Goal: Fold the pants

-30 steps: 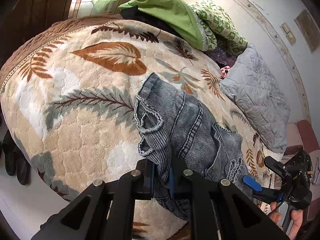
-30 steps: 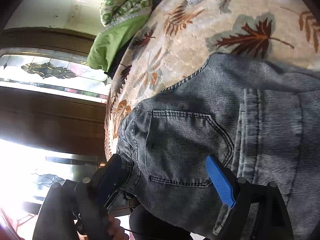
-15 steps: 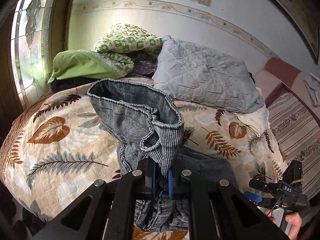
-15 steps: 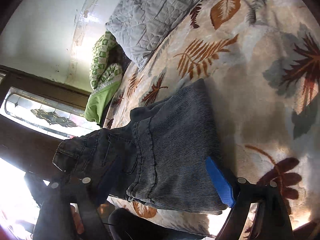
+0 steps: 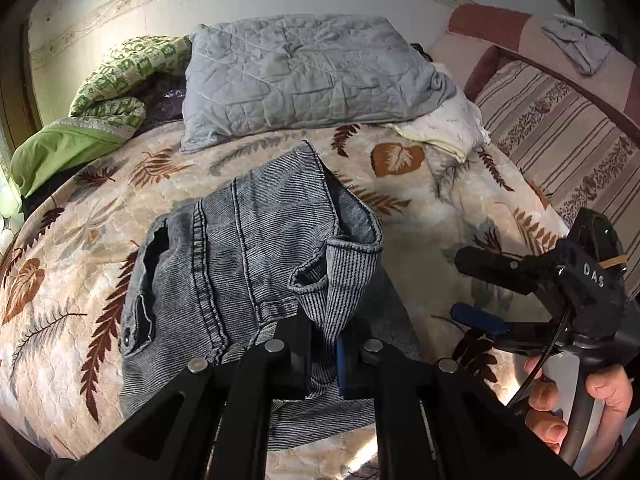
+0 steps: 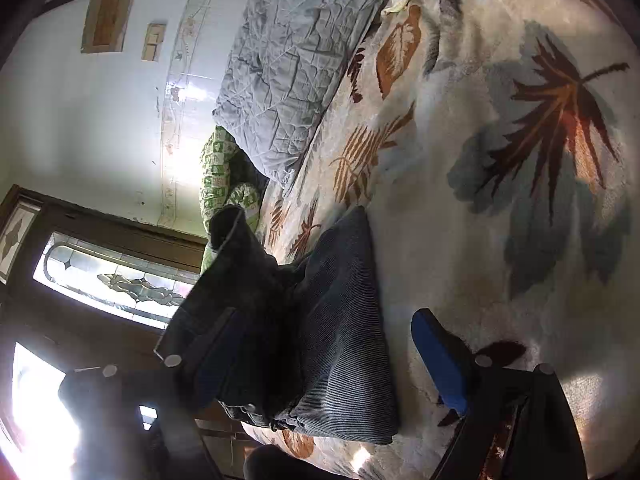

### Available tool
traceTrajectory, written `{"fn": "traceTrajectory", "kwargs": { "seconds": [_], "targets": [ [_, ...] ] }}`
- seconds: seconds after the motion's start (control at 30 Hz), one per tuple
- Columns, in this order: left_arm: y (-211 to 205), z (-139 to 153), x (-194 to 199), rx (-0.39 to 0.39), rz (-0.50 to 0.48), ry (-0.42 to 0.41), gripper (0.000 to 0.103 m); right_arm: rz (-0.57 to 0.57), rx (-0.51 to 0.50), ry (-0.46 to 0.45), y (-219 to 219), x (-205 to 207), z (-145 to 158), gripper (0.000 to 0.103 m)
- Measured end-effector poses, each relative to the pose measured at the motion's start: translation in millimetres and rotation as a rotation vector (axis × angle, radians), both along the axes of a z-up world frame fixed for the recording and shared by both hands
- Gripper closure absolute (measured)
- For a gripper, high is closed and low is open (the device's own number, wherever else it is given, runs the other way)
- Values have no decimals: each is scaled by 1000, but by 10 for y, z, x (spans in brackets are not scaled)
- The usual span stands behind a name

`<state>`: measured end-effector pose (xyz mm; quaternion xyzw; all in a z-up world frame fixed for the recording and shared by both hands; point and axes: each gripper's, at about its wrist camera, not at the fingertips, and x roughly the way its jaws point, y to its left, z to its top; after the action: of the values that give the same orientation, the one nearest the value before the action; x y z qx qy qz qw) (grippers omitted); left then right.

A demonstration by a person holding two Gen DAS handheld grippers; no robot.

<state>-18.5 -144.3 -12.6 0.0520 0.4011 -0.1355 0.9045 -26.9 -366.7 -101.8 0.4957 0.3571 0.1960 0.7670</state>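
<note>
Grey-blue denim pants (image 5: 248, 264) lie on the leaf-patterned bed cover (image 5: 432, 216). My left gripper (image 5: 324, 356) is shut on the waistband and holds that end lifted and doubled over the folded legs. In the right wrist view the pants (image 6: 340, 344) show as a folded stack with the lifted part dark above it. My right gripper (image 6: 320, 356) is open and empty, with its blue pad (image 6: 440, 364) off the cloth to the right. It also shows in the left wrist view (image 5: 480, 292), held by a hand.
A grey quilted pillow (image 5: 304, 76) and green patterned bedding (image 5: 120, 88) lie at the head of the bed. A striped sofa (image 5: 560, 128) stands to the right. A stained-glass window (image 6: 112, 280) and a white wall are behind.
My left gripper has carried the waistband end up and over toward the folded legs. My right gripper has drawn back off the pants to their right side.
</note>
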Motion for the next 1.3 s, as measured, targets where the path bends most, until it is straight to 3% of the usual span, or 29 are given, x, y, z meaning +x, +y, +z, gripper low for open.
{"fn": "traceTrajectory", "kwargs": {
  "seconds": [0.13,0.33,0.5,0.57,0.63,0.7,0.77,0.9,1.0,1.13,1.23,1.27,1.3],
  "targets": [
    [-147,-291,18,47,-33,74,95,2,27,9,-48,6,-53,14],
    [-44,-79,-71,-4,-26,37,95,0,44,9,-81,10,-103,14],
    [-143,-448,-15,56,-52,122,92,8,30,10,-47,26,-99,14],
    [-177,-459,-34,65,-69,110,90,3,32,9,-52,16,-100,14],
    [-198,-401,-61,35,-113,127,67,-2,31,10,-60,6,-108,14],
    [-144,-277,-104,-52,-149,153,56,-4,31,9,-61,7,-112,14],
    [-12,-106,-188,-129,-166,135,53,-7,27,4,-59,4,-104,14],
    [531,185,-330,-237,-69,31,45,-9,13,-8,-61,-27,-68,14],
    [1004,216,-316,-233,74,-21,42,0,43,-53,-44,-142,70,15],
    [1452,-39,-112,-225,227,47,42,150,100,-154,283,-260,367,15],
    [1511,-313,3,-217,237,126,40,184,71,-88,495,-164,240,15],
    [1490,-405,25,-197,231,158,40,169,43,-17,521,-97,80,15],
    [1489,-442,26,-199,236,161,40,161,17,120,549,-31,-156,18]
  ]
}}
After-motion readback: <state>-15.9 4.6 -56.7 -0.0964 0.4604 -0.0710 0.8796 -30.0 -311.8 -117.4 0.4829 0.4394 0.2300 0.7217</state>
